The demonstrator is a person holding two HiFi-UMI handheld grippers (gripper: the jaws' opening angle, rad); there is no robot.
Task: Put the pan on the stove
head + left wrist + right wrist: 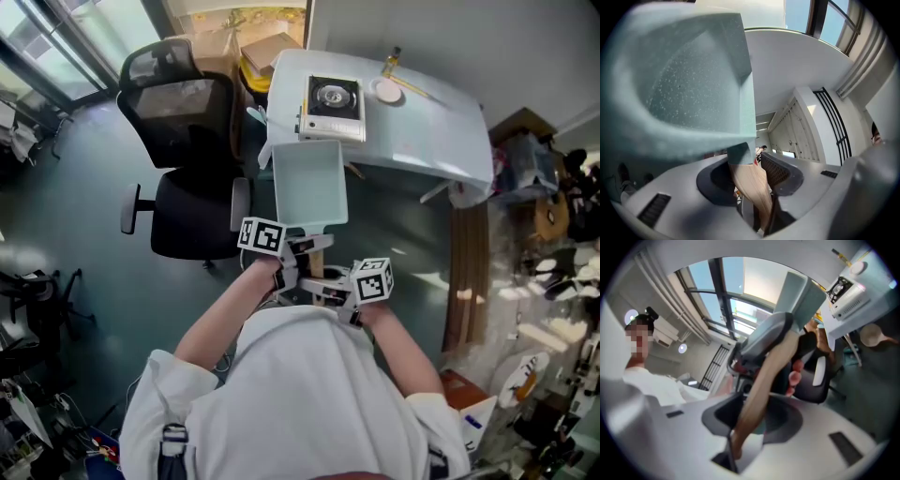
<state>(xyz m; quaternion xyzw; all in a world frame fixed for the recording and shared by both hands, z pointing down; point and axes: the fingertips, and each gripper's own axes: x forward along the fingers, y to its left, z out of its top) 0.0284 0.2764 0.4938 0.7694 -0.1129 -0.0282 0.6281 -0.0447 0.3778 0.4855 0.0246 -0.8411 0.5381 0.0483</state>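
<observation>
The square, pale green pan hangs in the air in front of the person, short of the white table, carried by its wooden handle, which points back to 6 o'clock in the head view. The left gripper is partly closed, with both pads pressed on the handle just behind the pan's body. In the left gripper view the pan fills the upper left. The right gripper clamps the same handle nearer its end, its jaws also about half closed. The stove sits on the table at 12 o'clock from the pan. A black office chair stands at 9 o'clock.
</observation>
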